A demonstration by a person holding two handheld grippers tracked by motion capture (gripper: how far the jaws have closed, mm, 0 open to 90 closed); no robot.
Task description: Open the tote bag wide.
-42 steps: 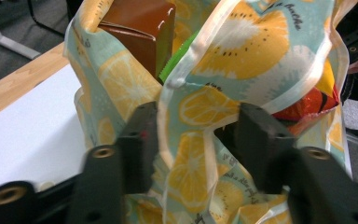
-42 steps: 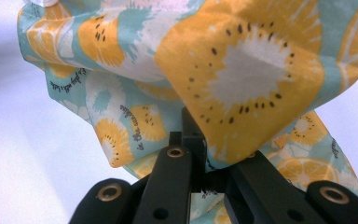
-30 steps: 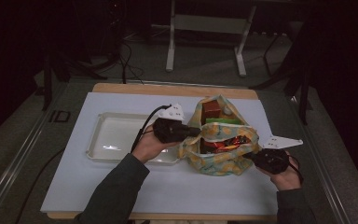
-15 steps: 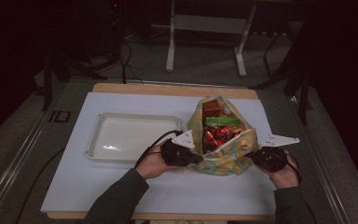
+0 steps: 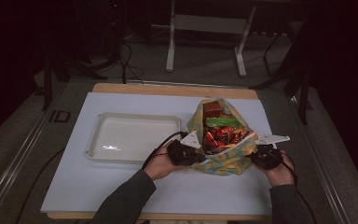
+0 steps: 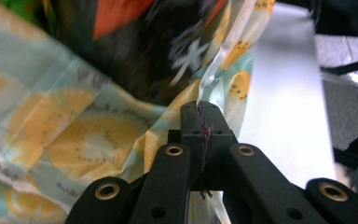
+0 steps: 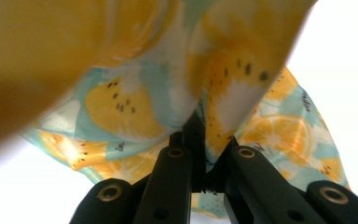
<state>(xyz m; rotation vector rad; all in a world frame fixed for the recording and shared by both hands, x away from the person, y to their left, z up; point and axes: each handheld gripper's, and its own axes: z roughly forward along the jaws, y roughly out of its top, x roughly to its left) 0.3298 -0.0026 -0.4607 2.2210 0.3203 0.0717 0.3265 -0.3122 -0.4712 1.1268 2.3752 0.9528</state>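
Note:
A fruit-print plastic bag (image 5: 221, 161) stands on the white table, its mouth spread wide. Inside lie red snack packets (image 5: 223, 136), a green packet (image 5: 223, 122) and a brown box (image 5: 212, 110). My left gripper (image 5: 196, 157) is shut on the bag's left rim; in the left gripper view the jaws pinch the thin edge of the bag (image 6: 121, 140) at the left gripper's (image 6: 200, 116) tips. My right gripper (image 5: 253, 157) is shut on the right rim; in the right gripper view the bag (image 7: 168, 93) bunches between the closed jaws of the right gripper (image 7: 196, 123).
An empty white tray (image 5: 135, 138) lies left of the bag. Bare white tabletop (image 5: 121, 186) runs along the front edge. Beyond the table stand a metal frame (image 5: 205, 28) and cables on a dark floor.
My left gripper has come down and toward the front with the bag's left rim, lowering that side and widening the mouth. The right gripper has stayed put.

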